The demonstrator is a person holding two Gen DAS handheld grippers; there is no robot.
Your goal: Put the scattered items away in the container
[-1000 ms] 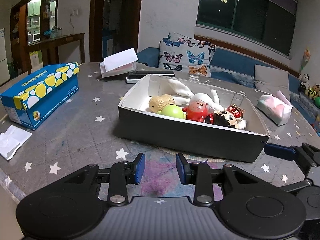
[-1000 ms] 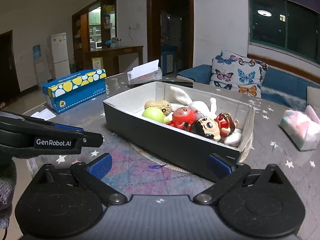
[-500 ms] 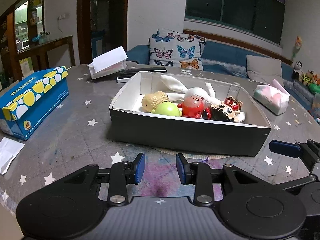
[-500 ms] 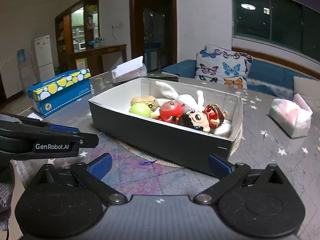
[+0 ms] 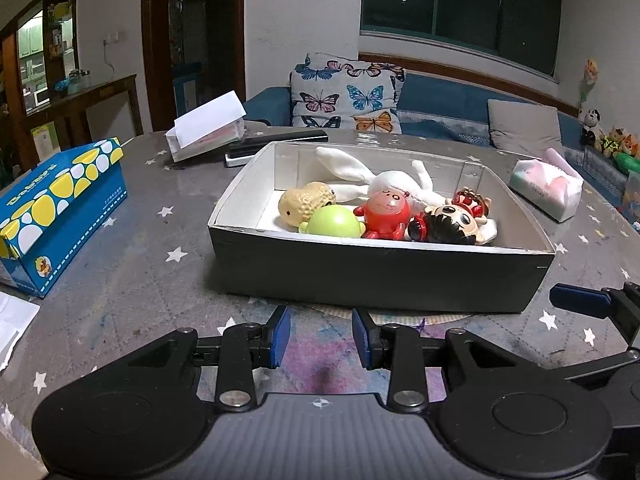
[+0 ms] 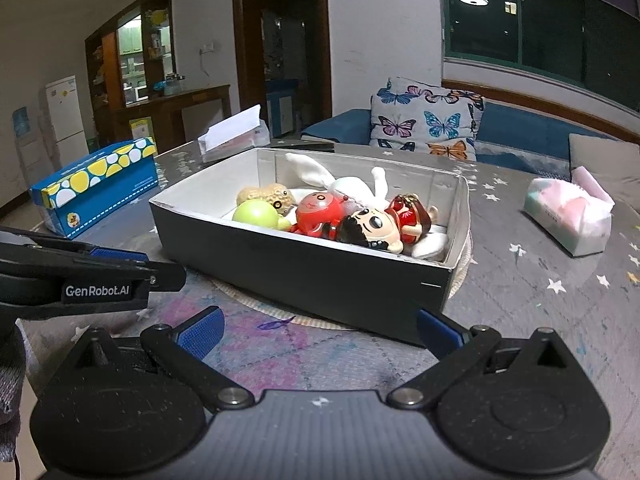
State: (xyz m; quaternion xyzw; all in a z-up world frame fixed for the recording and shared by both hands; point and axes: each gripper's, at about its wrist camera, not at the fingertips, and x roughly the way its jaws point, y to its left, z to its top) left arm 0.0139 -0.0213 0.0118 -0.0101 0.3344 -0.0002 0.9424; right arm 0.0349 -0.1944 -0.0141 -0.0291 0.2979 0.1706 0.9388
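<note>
A dark box (image 5: 380, 276) with a white inside stands on the table and also shows in the right wrist view (image 6: 304, 268). In it lie a white plush rabbit (image 5: 384, 184), a peanut toy (image 5: 306, 202), a green ball toy (image 5: 334, 222), a red round figure (image 5: 386, 216) and a black-haired doll (image 5: 452, 218). My left gripper (image 5: 320, 338) is in front of the box, partly open and empty. My right gripper (image 6: 318, 330) is wide open and empty, in front of the box's near right corner.
A blue and yellow tissue box (image 5: 52, 208) stands at the left. A white paper holder (image 5: 208, 128) and a dark remote (image 5: 276, 140) lie behind the box. A soft tissue pack (image 5: 548, 188) is at the right. White paper (image 5: 12, 324) lies at the near left edge.
Both grippers have drawn back a little from the box and shifted; the box sits slightly further off in both views. The jaws have not changed.
</note>
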